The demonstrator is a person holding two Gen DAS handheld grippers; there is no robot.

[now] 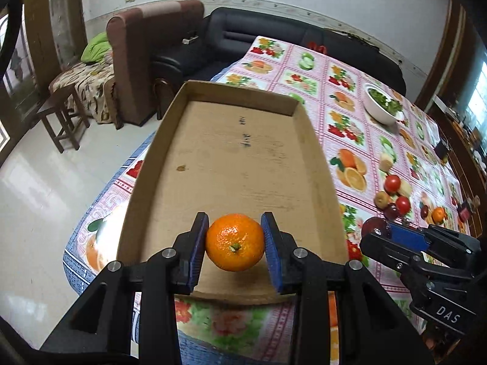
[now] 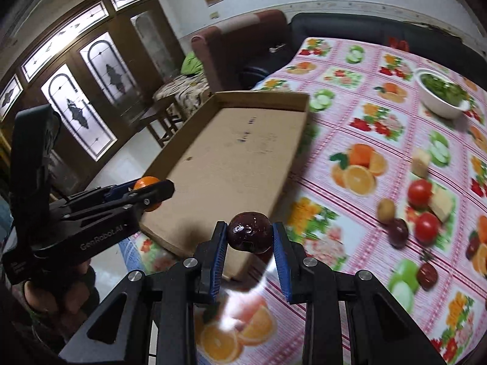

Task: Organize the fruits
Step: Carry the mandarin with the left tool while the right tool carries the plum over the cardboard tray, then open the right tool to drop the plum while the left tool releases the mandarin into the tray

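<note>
While both loads hang over the box's [image 1: 170, 127] six-o'clock end: my left gripper [image 1: 235, 243] clamps the orange [image 1: 235, 241], right gripper [image 2: 250, 237] the plum [image 2: 250, 235]. Lower before releasing, orange toward nine o'clock, plum toward three.

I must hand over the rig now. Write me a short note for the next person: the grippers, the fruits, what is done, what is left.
Left gripper: shut on the orange, over the near end of the cardboard tray.
Right gripper: shut on a dark red fruit, above the tray's near corner.
Done: nothing lies in the tray yet.
Left: release both fruits into the tray, then fetch the tomatoes and other loose fruits on the tablecloth.
</note>
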